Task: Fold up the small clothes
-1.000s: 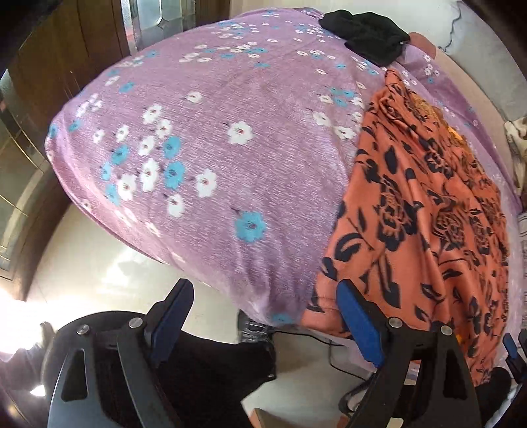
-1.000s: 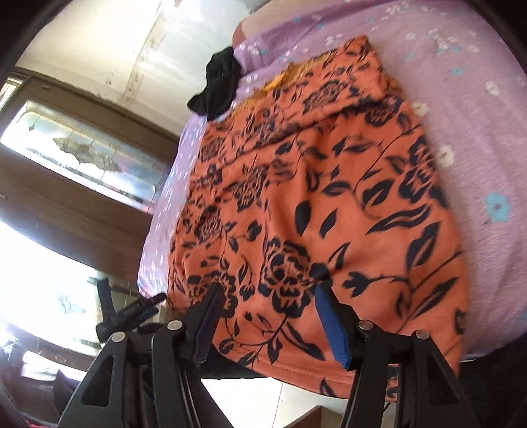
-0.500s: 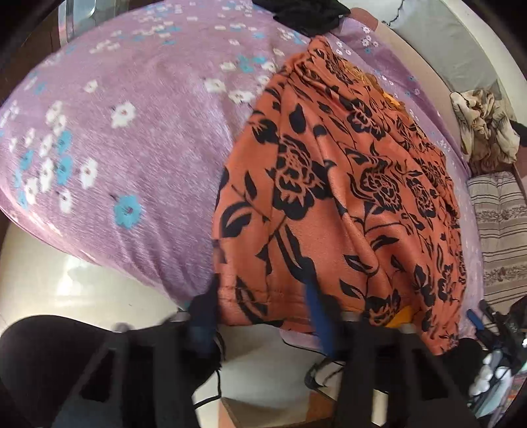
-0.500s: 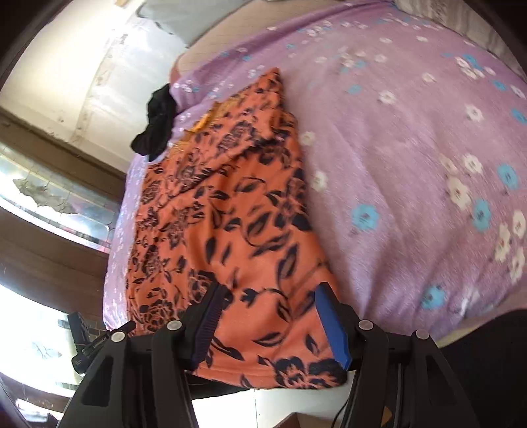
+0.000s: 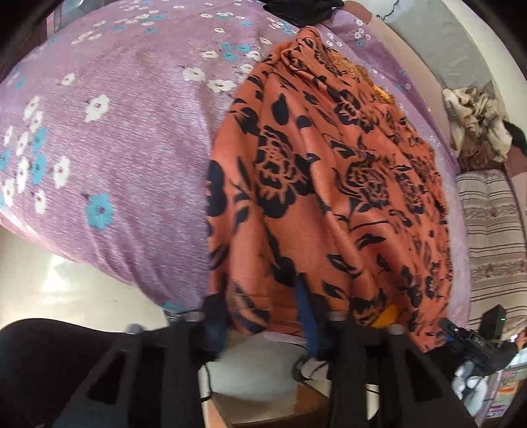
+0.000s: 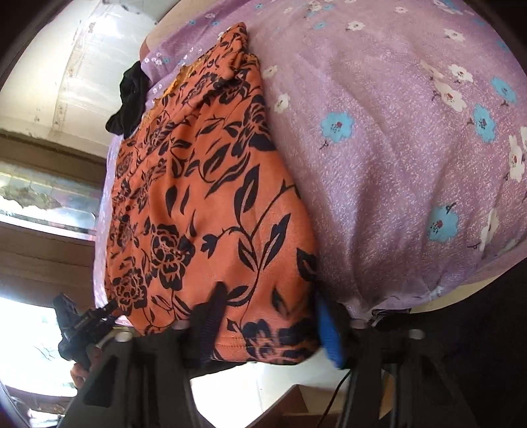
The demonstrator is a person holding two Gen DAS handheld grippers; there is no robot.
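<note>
An orange garment with a black flower print lies flat on the purple flowered bed sheet, its hem hanging over the near edge of the bed. My left gripper is at the hem's left corner. Its jaws are closing, and the cloth is bunched between them with folds running up from the grip. In the right wrist view the same garment spreads over the sheet. My right gripper straddles the hem's right corner. Its jaws are closing too, with the cloth still flat between the fingers.
A black garment lies at the far end of the bed. A heap of beige clothes and a striped cushion sit to the right. Pale floor, a cable and a wooden box are below the bed's edge.
My left gripper slid right from the bare sheet to the garment's hem and narrowed around it. My right gripper sank to the hem's right corner, and its fingers came closer together.
</note>
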